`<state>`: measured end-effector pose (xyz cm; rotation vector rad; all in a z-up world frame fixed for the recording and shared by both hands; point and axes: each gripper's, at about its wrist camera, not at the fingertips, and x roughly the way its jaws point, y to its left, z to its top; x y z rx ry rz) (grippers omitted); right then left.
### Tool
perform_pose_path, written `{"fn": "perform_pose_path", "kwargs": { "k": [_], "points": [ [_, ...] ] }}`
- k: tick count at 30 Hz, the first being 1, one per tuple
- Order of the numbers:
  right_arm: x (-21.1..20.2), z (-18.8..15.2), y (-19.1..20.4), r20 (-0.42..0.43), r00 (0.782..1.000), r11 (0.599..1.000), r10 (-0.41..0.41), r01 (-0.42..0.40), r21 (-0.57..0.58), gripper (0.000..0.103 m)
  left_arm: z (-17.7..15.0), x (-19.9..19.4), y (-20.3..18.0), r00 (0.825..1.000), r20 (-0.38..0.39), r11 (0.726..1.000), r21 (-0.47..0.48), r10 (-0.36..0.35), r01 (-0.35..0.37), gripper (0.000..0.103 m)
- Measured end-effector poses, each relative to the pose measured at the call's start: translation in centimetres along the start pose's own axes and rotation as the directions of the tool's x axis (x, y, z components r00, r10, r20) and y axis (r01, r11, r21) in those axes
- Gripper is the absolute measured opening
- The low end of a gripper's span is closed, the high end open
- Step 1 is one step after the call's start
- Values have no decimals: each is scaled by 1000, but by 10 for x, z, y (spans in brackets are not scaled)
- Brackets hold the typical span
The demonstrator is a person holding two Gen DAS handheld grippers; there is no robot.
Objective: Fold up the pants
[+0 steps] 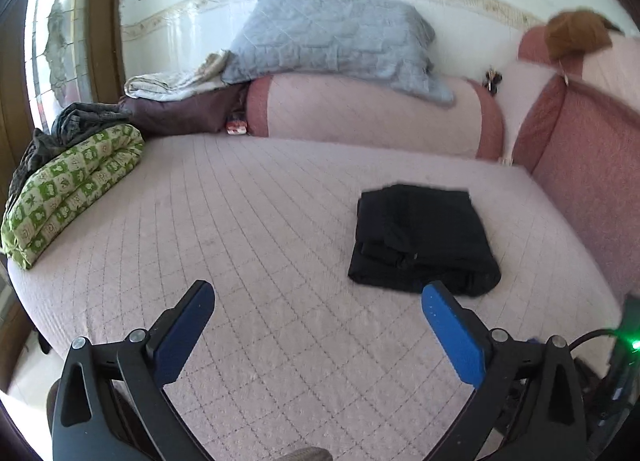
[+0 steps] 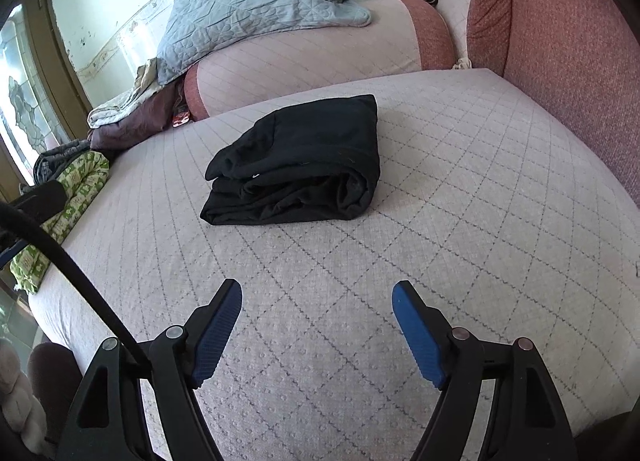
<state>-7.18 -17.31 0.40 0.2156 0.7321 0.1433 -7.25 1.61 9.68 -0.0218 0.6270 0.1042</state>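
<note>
The black pants (image 2: pixel 304 159) lie folded into a compact bundle on the pink quilted bed (image 2: pixel 460 221), toward its far right corner, short of the pink bolster (image 2: pixel 312 57) along the far edge; the right gripper (image 2: pixel 317 293) hovers above the near part of the bed with its 2 blue-padded fingers spread apart, holding nothing, well short of the pants; the left gripper (image 1: pixel 318 293) hovers likewise, fingers wide apart and empty, its right fingertip overlapping the bundle's near edge in its own view, though contact cannot be told; a grey quilt (image 1: pixel 332 41) drapes over the bolster; a green patterned blanket (image 1: pixel 68 189) sits at the left edge.
</note>
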Motion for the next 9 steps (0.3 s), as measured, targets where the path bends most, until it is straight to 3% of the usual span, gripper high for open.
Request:
{"fn": "perform_pose_path", "kwargs": {
  "k": [5, 9],
  "points": [
    [-3, 2, 1, 27, 999, 1000, -16, 17, -14, 85, -12, 20, -15, 995, -97, 994, 106, 37, -27, 103],
    [1, -1, 3, 11, 1000, 1000, -14, 14, -20, 85, -21, 23, -11, 988, -151, 997, 81, 15, -2, 103]
  ]
}}
